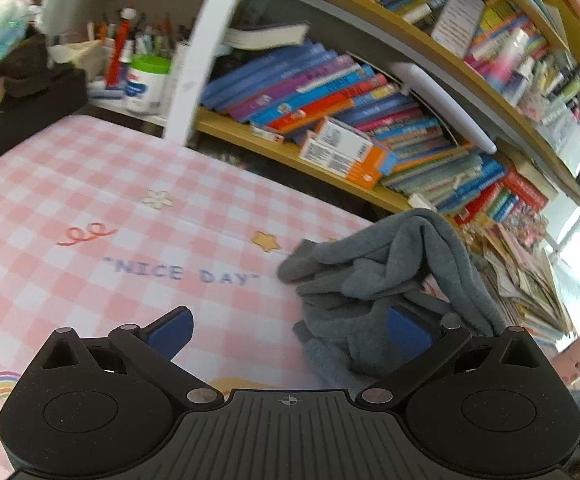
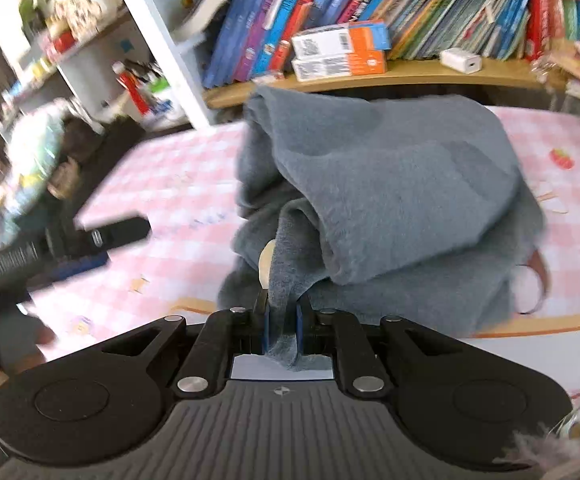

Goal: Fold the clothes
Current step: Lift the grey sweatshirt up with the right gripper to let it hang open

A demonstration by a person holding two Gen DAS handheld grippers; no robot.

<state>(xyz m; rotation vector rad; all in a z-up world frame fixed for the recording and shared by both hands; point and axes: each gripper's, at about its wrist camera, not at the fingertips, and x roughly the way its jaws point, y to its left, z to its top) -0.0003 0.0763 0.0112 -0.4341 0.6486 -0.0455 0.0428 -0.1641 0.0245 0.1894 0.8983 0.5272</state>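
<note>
A grey garment [image 2: 390, 192] lies bunched on the pink checked table cover [image 2: 178, 184]. My right gripper [image 2: 282, 320] is shut on a fold of the grey garment, which hangs up from its blue pads. In the left wrist view the garment [image 1: 386, 276] sits at the right, draped over the right blue finger. My left gripper [image 1: 290, 332] is open, its left finger [image 1: 172, 330] over bare cover. The left gripper also shows in the right wrist view [image 2: 90, 244], blurred, at the left.
A bookshelf [image 1: 370, 120] full of books runs along the far edge of the table. A pen pot and a white tub [image 1: 146, 84] stand at the back left. A dark box [image 1: 18, 120] sits left. Stacked papers [image 1: 522, 272] lie at the right.
</note>
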